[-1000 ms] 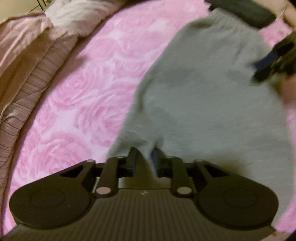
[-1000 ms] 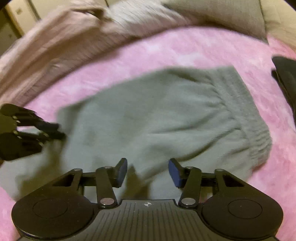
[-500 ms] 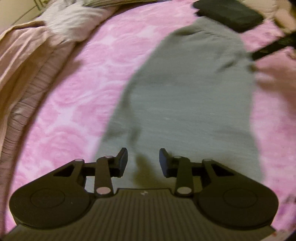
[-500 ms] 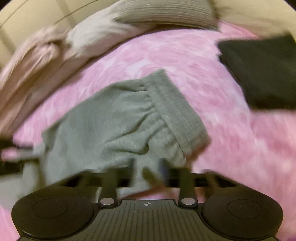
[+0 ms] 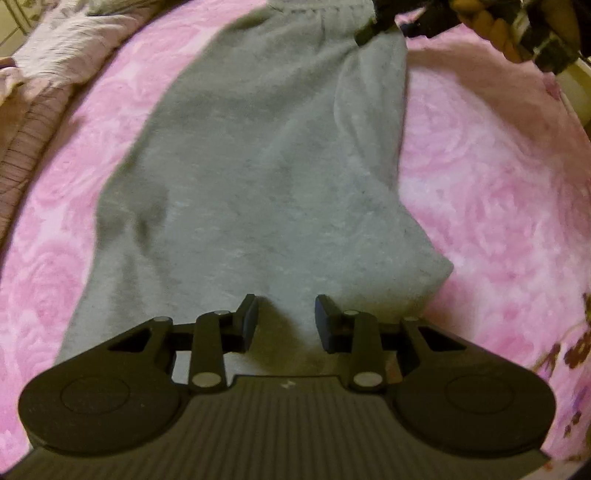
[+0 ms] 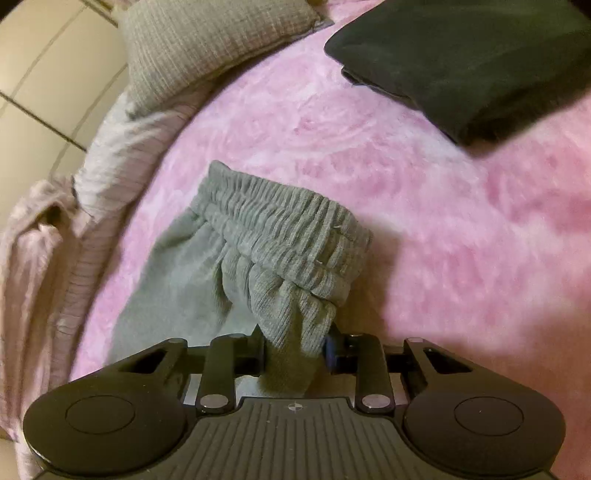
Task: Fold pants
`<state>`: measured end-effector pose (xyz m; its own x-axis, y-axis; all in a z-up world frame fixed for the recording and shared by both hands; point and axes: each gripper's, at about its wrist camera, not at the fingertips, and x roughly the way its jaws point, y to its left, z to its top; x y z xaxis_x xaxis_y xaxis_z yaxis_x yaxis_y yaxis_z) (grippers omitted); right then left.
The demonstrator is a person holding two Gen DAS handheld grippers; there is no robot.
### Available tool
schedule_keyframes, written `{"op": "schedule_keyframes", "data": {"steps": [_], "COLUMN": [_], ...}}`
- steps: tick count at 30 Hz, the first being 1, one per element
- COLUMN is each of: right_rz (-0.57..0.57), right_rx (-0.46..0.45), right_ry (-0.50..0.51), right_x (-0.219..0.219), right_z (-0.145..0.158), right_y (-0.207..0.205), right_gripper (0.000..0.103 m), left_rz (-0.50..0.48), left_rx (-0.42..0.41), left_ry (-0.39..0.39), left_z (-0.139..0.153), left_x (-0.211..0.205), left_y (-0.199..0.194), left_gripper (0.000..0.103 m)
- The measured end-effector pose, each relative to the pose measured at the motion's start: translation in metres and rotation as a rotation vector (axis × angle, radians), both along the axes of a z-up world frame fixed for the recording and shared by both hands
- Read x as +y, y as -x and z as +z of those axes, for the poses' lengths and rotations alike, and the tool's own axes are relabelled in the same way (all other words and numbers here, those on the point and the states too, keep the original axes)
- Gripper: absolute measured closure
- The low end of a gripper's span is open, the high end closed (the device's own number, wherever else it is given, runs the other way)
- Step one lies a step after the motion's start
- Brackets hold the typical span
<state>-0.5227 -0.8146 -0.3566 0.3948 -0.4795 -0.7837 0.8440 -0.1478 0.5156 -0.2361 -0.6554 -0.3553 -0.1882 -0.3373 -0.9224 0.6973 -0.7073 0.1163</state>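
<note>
Grey fleece pants (image 5: 266,155) lie lengthwise on a pink rose bedspread (image 5: 498,192). My left gripper (image 5: 286,317) is at the leg end. Its jaws are closing slightly, with a ridge of grey cloth bunched between them. The elastic waistband (image 6: 288,236) is at the far end. There my right gripper (image 6: 295,347) is closing on a corner just below the waistband, and the cloth fills the gap between its pads. In the left wrist view the right gripper (image 5: 369,29) and the person's hand (image 5: 495,26) appear at the top right, on the waist corner.
A folded black garment (image 6: 472,66) lies on the bedspread beyond the waistband, to the right. A grey pillow (image 6: 207,44) and a crumpled pinkish striped blanket (image 6: 96,177) line the left side. A tiled surface (image 6: 44,74) lies beyond them.
The right gripper, open over the pants a second ago, has rolled, moved to the waist corner and closed on it. The left gripper has shifted along the leg end; the pants now lie straighter.
</note>
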Motion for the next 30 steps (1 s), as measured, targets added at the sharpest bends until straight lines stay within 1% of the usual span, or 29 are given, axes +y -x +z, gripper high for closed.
{"op": "schedule_keyframes", "data": {"steps": [1,3,5,6,7,9,11,13,15,16,17,18,20,21,22,24,25,27,28,30], "right_rz": [0.014,0.041,0.044,0.036,0.03,0.035,0.075,0.164,0.288,0.373,0.447,0.493,0.58,0.614,0.647,0.649,0.626,0.566,0.544,0.554], "right_rx": [0.018,0.048,0.067,0.083,0.093,0.118,0.14,0.132,0.079,0.056,0.048,0.044,0.011,0.017,0.048,0.18,0.216,0.317,0.352,0.385], "right_ry": [-0.007,-0.002,0.011,0.013,0.02,0.034,0.071,0.116,0.139,0.156,0.181,0.194,0.189,0.176,0.154,0.131,0.144,0.145,0.149,0.174], "right_x": [-0.003,0.002,0.01,0.016,0.026,0.043,0.067,0.092,0.113,0.125,0.137,0.147,0.166,0.172,0.18,0.192,0.198,0.212,0.221,0.244], "right_z": [-0.001,-0.002,0.002,0.003,0.008,0.019,0.033,0.044,0.047,0.046,0.044,0.041,0.029,0.021,0.012,0.002,0.006,0.018,0.024,0.032], "right_y": [-0.003,-0.008,-0.01,-0.009,-0.007,-0.011,-0.024,-0.051,-0.087,-0.111,-0.132,-0.149,-0.179,-0.189,-0.2,-0.212,-0.215,-0.227,-0.236,-0.261], "right_gripper": [0.077,0.075,0.066,0.059,0.057,0.056,0.056,0.056,0.056,0.056,0.056,0.056,0.056,0.056,0.056,0.057,0.057,0.056,0.056,0.054], "left_rz": [0.013,0.009,0.005,0.009,0.014,0.063,0.119,0.164,0.212,0.24,0.263,0.289,0.33,0.348,0.358,0.385,0.408,0.436,0.44,0.446], "left_rx": [0.009,-0.005,-0.028,-0.046,-0.063,-0.077,-0.094,-0.128,-0.161,-0.171,-0.178,-0.187,-0.185,-0.195,-0.206,-0.199,-0.19,-0.164,-0.169,-0.184], "left_ry": [0.006,-0.001,-0.015,-0.013,-0.007,-0.009,-0.011,-0.01,-0.008,-0.006,-0.001,0.003,0.017,0.021,0.028,0.04,0.044,0.046,0.048,0.049], "left_z": [0.003,0.001,-0.004,-0.007,-0.008,-0.008,-0.006,-0.004,-0.003,-0.003,-0.002,-0.001,0.001,0.0,0.0,0.0,0.0,0.006,0.009,0.014], "left_x": [0.001,0.006,0.01,0.013,0.019,0.027,0.036,0.046,0.056,0.062,0.067,0.073,0.084,0.091,0.099,0.113,0.121,0.139,0.149,0.169], "left_y": [-0.001,0.002,-0.001,-0.006,-0.012,-0.034,-0.06,-0.088,-0.121,-0.139,-0.153,-0.171,-0.202,-0.22,-0.234,-0.267,-0.285,-0.317,-0.33,-0.356], "left_gripper": [0.075,0.075,0.075,0.075,0.075,0.075,0.075,0.074,0.074,0.073,0.073,0.073,0.072,0.072,0.072,0.072,0.072,0.072,0.072,0.072]}}
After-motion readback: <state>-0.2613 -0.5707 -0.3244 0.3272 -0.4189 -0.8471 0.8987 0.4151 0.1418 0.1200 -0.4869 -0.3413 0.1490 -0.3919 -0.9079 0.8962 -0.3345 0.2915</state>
